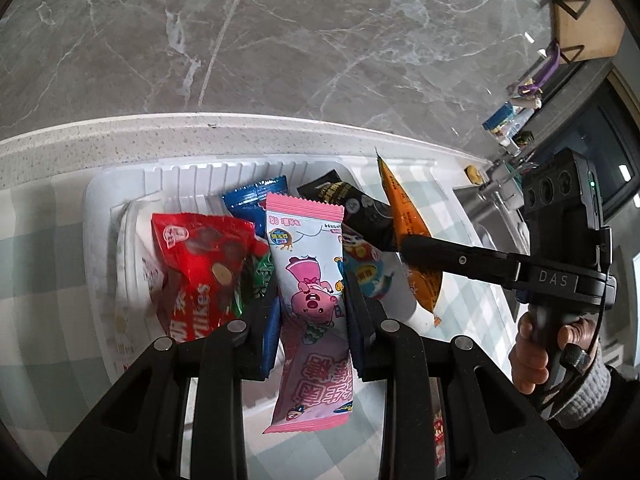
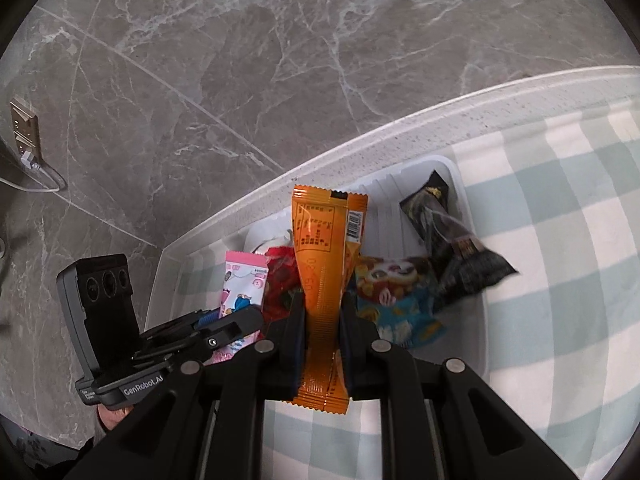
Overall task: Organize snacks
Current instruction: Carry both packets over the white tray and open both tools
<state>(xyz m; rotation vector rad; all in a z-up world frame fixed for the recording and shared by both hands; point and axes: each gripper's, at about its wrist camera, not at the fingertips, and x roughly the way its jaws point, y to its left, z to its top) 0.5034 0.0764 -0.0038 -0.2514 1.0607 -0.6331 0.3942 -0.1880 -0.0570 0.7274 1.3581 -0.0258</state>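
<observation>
My left gripper (image 1: 310, 308) is shut on a pink snack packet (image 1: 308, 280) with a cartoon pig, held over the white plastic bin (image 1: 120, 176). My right gripper (image 2: 322, 312) is shut on a long orange snack packet (image 2: 322, 248), also above the bin (image 2: 476, 240). In the left wrist view the orange packet (image 1: 404, 216) hangs from the right gripper (image 1: 412, 248) at the right. In the right wrist view the pink packet (image 2: 242, 280) shows in the left gripper (image 2: 236, 320). Lying in the bin are a red bag (image 1: 200, 264), a blue packet (image 1: 250, 200), a black packet (image 1: 352, 204) and a colourful bag (image 2: 392, 292).
The bin sits on a pale green checked cloth (image 2: 560, 240) on a speckled white counter (image 1: 160, 136). Grey marble floor (image 1: 280, 32) lies beyond the counter edge. A sink with a tap (image 1: 492, 196) is at the right. A person's hand (image 1: 536, 344) holds the right gripper's handle.
</observation>
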